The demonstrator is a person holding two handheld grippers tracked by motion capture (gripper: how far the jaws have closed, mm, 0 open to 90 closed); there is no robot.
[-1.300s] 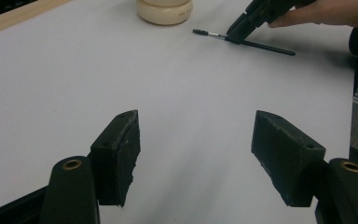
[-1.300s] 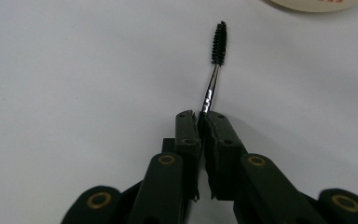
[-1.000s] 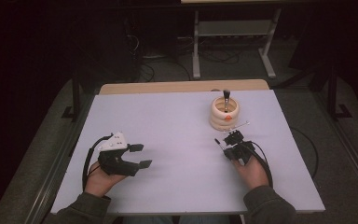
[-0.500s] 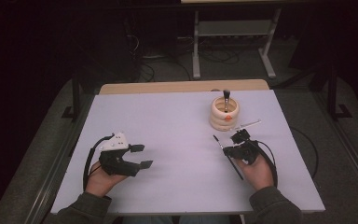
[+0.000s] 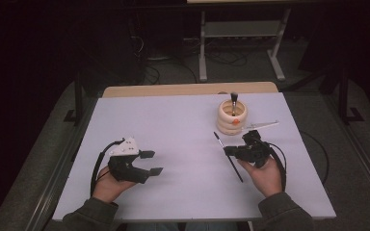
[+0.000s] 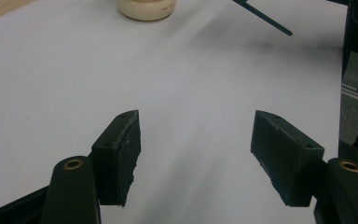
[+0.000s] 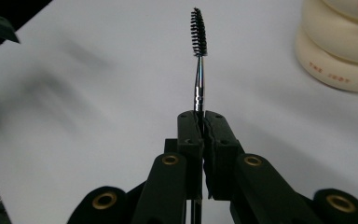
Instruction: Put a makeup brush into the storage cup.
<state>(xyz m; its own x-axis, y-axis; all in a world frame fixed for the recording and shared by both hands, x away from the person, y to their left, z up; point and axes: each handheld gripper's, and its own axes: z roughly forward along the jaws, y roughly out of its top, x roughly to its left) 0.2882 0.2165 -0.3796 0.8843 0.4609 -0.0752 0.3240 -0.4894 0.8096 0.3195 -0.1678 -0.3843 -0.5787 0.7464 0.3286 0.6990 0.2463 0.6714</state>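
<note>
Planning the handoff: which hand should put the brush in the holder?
Right. Its tool is shut on the brush, close to the holder. The left tool is open, empty and farther off.

The worktop [image 5: 173, 120] is covered in plain pale lilac-white, edged with light wood at the far side. The holder [image 5: 231, 117] is cream, marked with an orange spot. The brush [image 7: 198, 56] is black-bristled with a silver neck. Both tongs [image 5: 150, 162] [image 5: 227, 151] are black; brass rivets are shown.
</note>
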